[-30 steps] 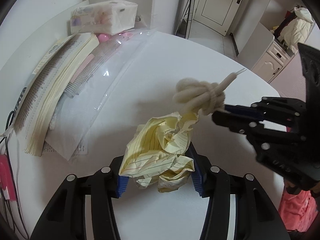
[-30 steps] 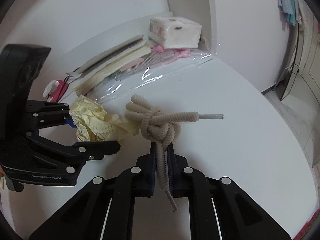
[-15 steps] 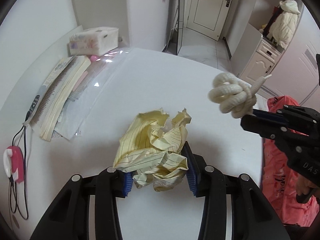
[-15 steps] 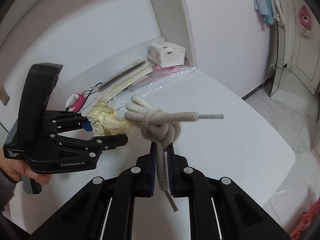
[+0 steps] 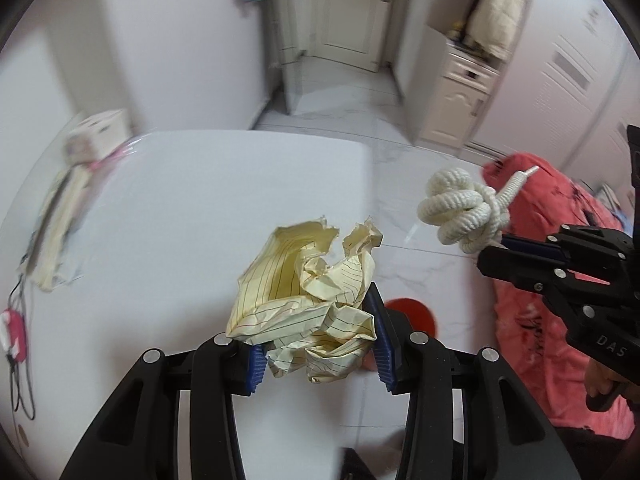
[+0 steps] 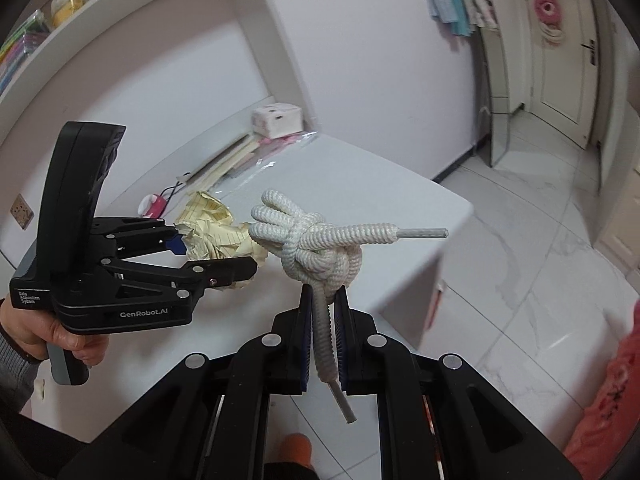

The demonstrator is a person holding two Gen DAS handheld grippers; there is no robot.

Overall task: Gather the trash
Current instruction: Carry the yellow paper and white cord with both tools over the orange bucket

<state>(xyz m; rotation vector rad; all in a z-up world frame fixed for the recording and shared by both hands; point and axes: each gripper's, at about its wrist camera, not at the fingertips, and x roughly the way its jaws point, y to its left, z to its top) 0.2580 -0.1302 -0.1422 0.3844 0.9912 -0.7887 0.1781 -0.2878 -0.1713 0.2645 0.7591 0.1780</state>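
I have both pieces lifted off the white table (image 5: 200,200): my left gripper (image 5: 318,344) pinches the crumpled yellow paper (image 5: 308,280), my right gripper (image 6: 323,340) clamps the knotted rope (image 6: 316,244), and dropping them remains (no bin clearly visible).

Left wrist view: mounted behind the left gripper (image 5: 316,332), looking forward and down over the white table (image 5: 192,208) toward a door (image 5: 352,12) at 12 o'clock; the right gripper (image 5: 496,248) enters at 3 o'clock. Right wrist view: mounted behind the right gripper (image 6: 322,320), close to its fingers, facing the table's (image 6: 360,184) far corner and wall; the left gripper (image 6: 212,252) sits at 9 o'clock. Shared: the table, crumpled yellow paper (image 5: 308,292) (image 6: 212,232), knotted rope (image 5: 464,212) (image 6: 316,240), tissue box (image 5: 96,132) (image 6: 276,120).
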